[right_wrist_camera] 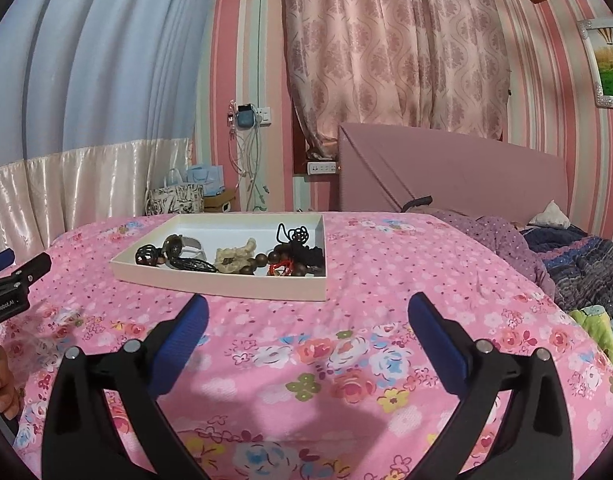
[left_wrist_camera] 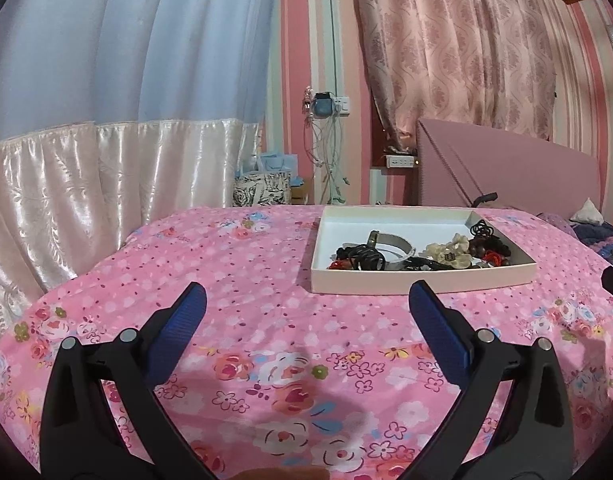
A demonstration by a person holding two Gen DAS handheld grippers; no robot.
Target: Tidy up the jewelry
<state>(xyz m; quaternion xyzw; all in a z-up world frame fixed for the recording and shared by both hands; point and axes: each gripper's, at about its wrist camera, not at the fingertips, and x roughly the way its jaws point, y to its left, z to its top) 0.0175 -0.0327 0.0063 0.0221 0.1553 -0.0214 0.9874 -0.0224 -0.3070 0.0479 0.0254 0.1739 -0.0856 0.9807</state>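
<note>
Overhead, both tongs (left_wrist_camera: 306, 300) (right_wrist_camera: 308, 312) apart above pink floral bedspread (left_wrist_camera: 266, 248), striped pink walls (right_wrist_camera: 554, 80) behind.

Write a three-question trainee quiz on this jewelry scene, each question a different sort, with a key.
1. True or false: the left tongs are shut on a bracelet.
2. Multiple choice: the jewelry lies in (A) a white tray, (B) a glass jar, (C) a drawer.
3. Fill in: the tray rests on a pink ______ bedspread.

Key
1. False; both the left and the right tongs are open and hold nothing.
2. A; a watch and dark beads lie in it.
3. Floral.
</note>
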